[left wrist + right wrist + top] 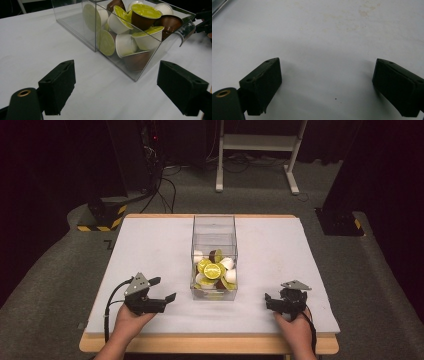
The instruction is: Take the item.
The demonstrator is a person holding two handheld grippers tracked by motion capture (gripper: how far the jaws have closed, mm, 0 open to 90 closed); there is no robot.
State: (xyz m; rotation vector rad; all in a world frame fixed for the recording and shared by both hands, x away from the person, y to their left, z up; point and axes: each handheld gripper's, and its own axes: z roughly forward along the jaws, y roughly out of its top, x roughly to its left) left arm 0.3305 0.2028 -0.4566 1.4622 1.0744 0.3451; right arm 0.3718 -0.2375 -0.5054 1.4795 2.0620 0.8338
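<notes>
A clear plastic box (214, 227) stands in the middle of the white table top, its near half piled with several coffee capsules (213, 270) with green lids and white or brown bodies. My left gripper (164, 289) rests left of the box's near end, open and holding nothing. In the left gripper view the box wall (140, 67) and capsules (146, 11) lie just ahead of the open left gripper (117, 66). My right gripper (282, 297) sits to the right of the box, also open. The right gripper view has the right gripper (328, 65) over bare table.
The white mat (150, 245) covers a wooden table with free room on both sides of the box. Behind it stand a white desk frame (260, 150), cables and a black-yellow striped base (102, 217). A corner of the box (218, 7) shows in the right gripper view.
</notes>
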